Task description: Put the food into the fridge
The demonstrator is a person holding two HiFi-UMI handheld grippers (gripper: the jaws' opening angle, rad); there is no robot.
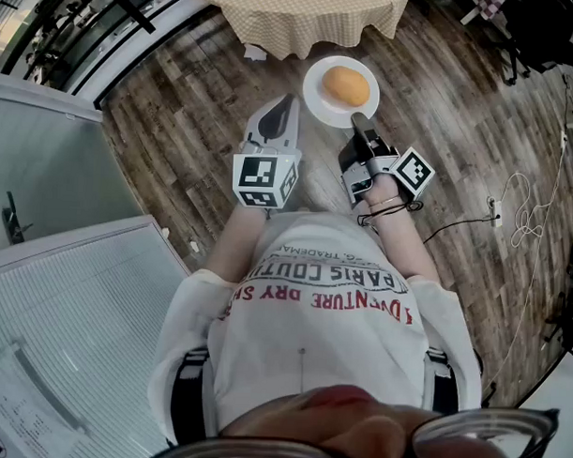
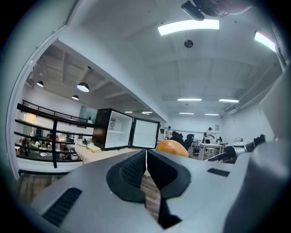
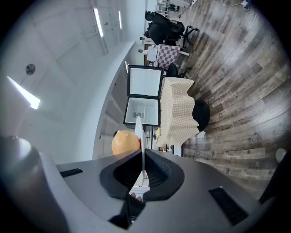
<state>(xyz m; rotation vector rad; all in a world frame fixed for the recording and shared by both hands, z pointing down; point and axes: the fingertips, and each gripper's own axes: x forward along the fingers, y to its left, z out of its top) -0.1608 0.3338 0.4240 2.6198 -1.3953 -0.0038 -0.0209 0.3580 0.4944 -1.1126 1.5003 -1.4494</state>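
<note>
Food item (image 1: 346, 85), round and orange-coloured, lies on a white plate (image 1: 319, 101) held above the wooden floor (image 1: 187, 126) in front of the person. Head view: the right gripper (image 1: 360, 120) has the near rim of the plate clamped between its jaws. The left gripper (image 1: 287, 109) is just beside the plate on the left, not touching it, jaws pressed together with nothing between them. Each gripper carries its marker cube (image 1: 266, 179) at the rear. A table (image 1: 303, 17) under a checked cloth stands beyond the plate at the top edge.

Left gripper view: the left gripper (image 2: 146, 157) points level, jaws closed on each other and empty. The food item (image 2: 172, 148) shows just above the right jaw. Beyond it a small black fridge (image 2: 113, 129) stands on the table (image 2: 97, 154), door swung open, interior white. The fridge is well apart from the food item.

Right gripper view: the picture is turned on its side. The right gripper (image 3: 142, 159) grips the white plate (image 3: 138, 132), which is seen edge-on as a thin line between the jaws. The food item (image 3: 125, 142) rests against the plate's face. The open fridge (image 3: 144, 98) and the table's checked cloth (image 3: 177, 113) lie straight ahead, beyond the plate.
</note>
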